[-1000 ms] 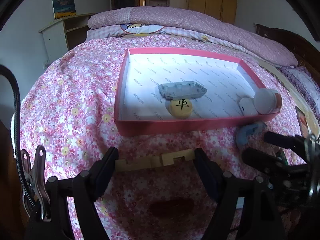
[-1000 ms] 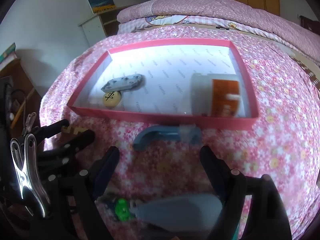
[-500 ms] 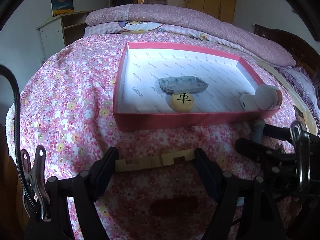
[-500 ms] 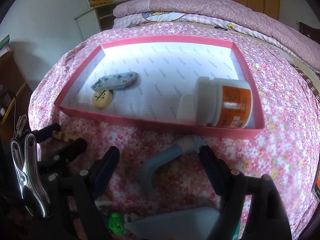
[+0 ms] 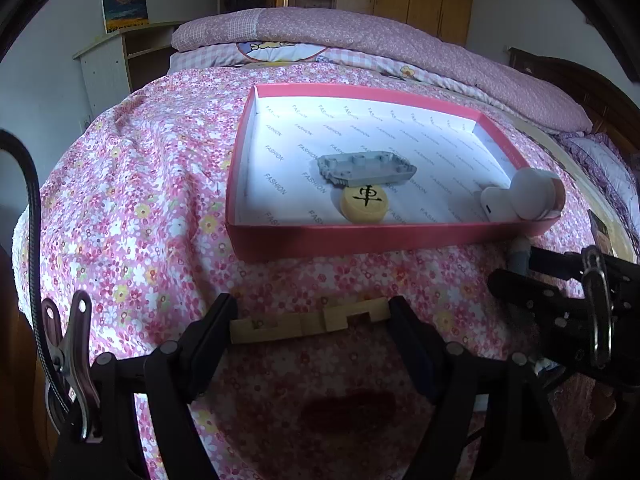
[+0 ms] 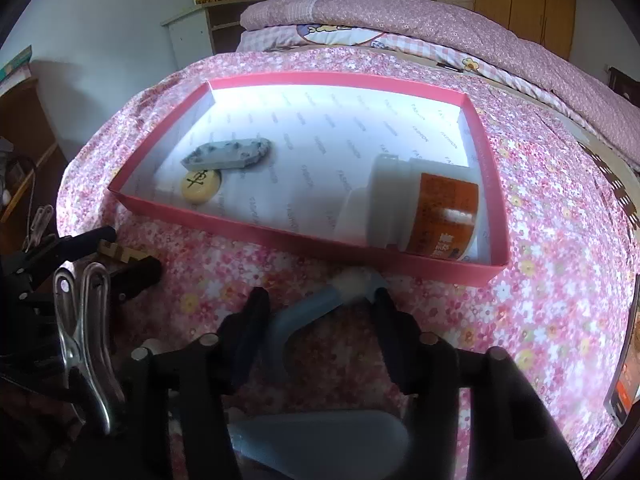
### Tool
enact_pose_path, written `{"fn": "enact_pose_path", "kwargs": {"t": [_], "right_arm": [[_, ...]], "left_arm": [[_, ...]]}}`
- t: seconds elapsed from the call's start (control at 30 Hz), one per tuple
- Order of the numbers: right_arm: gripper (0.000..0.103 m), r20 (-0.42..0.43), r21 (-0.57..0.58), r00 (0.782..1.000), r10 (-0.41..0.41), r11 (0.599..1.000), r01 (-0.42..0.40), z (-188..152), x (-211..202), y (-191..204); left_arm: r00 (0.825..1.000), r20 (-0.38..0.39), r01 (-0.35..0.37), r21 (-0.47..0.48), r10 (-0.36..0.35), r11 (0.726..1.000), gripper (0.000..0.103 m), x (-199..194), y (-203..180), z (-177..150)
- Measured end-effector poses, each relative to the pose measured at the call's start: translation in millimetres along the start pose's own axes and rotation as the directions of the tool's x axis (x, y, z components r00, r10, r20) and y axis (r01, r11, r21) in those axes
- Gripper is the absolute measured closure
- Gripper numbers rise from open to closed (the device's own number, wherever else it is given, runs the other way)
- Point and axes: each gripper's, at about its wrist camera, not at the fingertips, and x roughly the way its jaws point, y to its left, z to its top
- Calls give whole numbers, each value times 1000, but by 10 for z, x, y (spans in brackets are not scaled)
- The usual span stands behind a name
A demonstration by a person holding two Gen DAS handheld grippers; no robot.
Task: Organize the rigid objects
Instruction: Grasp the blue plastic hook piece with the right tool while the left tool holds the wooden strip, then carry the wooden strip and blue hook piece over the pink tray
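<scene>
In front of the shallow pink cardboard box (image 6: pixel 276 234), the right gripper (image 6: pixel 320 312) has just been closing around the curved blue plastic piece (image 6: pixel 304 320); the left gripper (image 5: pixel 310 320) clamps the pale notched wooden block (image 5: pixel 308 322) by its ends.

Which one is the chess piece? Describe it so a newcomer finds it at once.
Start at the shallow pink tray on the flowered bedspread. Near its front wall, close to the left, a pale yellow round disc lies flat, just in front of a grey plastic plate. It alone bears a black Chinese character; the white bottle lies far right.
</scene>
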Motion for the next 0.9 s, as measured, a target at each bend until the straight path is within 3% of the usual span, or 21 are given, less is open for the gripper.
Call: {"fn": "enact_pose_path", "kwargs": {"t": [0.17,0.3,0.9], "right_arm": [[73,14,28,1000,23,999,-23,-13,-63,-23],[80,38,40,999,35,999,-37,-29,-138,-23],[81,156,74,984,82,993,-95,88,-483,-54]], "left_arm": [[1000,2,2,1,-2,1000,22,-13,-6,5],[1000,7,1,5,-1,1000,22,-40,-22,11],[997,78,22,50,-26,999,22,-316,-148,211]]}}
